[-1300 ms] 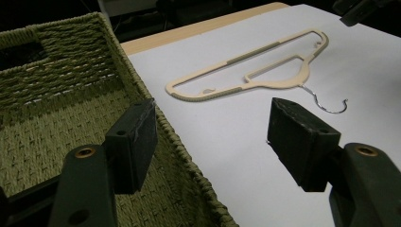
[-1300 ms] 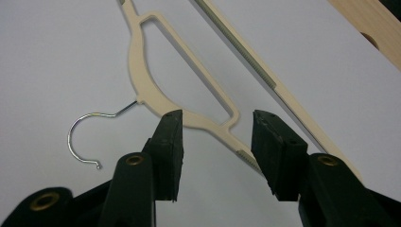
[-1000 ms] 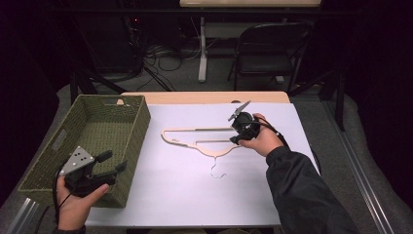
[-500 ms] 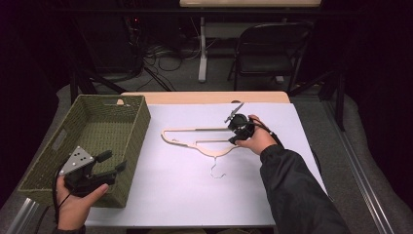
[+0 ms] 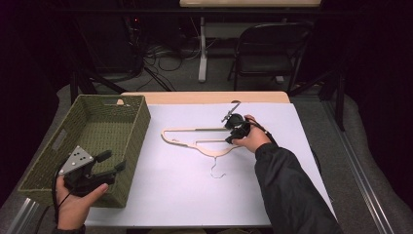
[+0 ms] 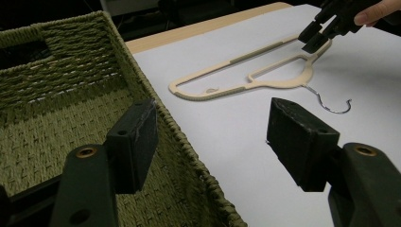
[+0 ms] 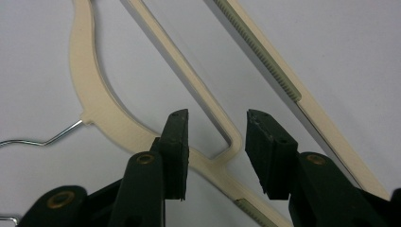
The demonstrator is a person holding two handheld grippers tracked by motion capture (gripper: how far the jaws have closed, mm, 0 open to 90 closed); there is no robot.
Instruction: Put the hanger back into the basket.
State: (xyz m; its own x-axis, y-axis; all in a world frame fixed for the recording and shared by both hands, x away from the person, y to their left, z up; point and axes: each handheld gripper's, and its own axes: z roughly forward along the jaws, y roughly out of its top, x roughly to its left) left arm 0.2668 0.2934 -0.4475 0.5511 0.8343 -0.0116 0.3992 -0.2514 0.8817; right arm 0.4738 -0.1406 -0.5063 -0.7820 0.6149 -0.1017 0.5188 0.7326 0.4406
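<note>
Hanger (image 5: 197, 139) flat on table (image 5: 170, 195), right of basket (image 5: 112, 131). Right claw (image 7: 215, 137) half-closed, closing, straddling inner corner, no pinch yet. Left claw (image 6: 213, 137) apart, empty. Risk: thin plastic skids off pads, tbh.

dark room, folding chair (image 5: 265, 53), grey floor (image 5: 350, 131), tangled cables (image 5: 163, 53)

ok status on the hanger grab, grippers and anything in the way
Right gripper down over the hanger, jaws just closing, astride its arm, not clamped. Left gripper open, idle by the basket. Hanger flat on the table, nothing blocking.
</note>
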